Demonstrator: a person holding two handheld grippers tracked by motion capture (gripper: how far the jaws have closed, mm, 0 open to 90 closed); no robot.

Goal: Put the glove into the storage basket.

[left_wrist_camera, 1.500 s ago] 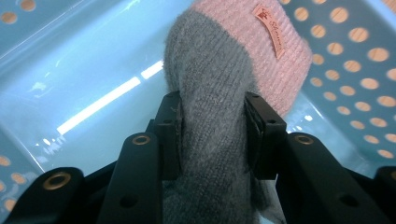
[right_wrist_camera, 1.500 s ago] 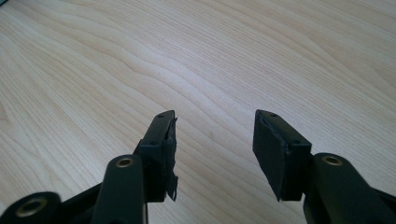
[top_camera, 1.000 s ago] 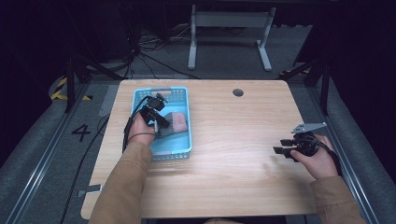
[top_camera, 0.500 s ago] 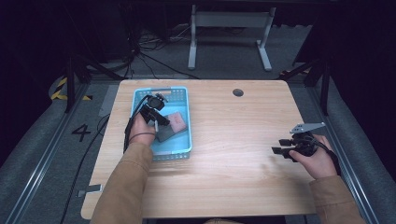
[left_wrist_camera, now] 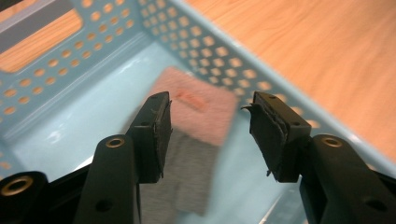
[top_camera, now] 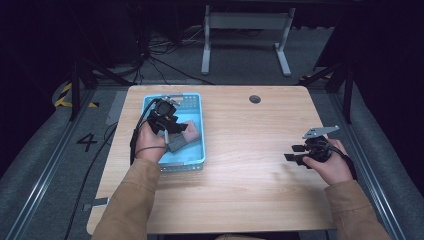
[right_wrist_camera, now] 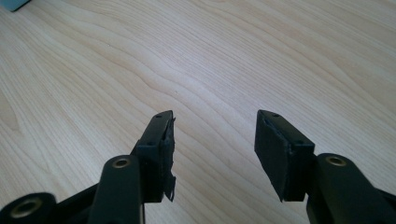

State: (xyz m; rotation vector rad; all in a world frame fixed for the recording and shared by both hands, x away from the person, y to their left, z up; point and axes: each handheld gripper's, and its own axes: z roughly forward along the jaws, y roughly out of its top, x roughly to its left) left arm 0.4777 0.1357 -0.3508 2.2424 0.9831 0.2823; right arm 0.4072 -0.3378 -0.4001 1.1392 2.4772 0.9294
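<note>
The left gripper (left_wrist_camera: 208, 135) hangs with jaws spread over the folded pink-and-grey cloth (left_wrist_camera: 187, 140) lying in the pale blue perforated plastic basket (top_camera: 196, 105), seemingly the reaching step, so lowering and closing comes next, while the right gripper (right_wrist_camera: 215, 154) waits open toward four o'clock on the light wooden table (top_camera: 250, 190).

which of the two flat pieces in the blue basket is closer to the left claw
The grey piece: it runs down between the open left claw's jaws, while the pink piece lies beyond the tips, toward the blue basket's perforated wall.
</note>
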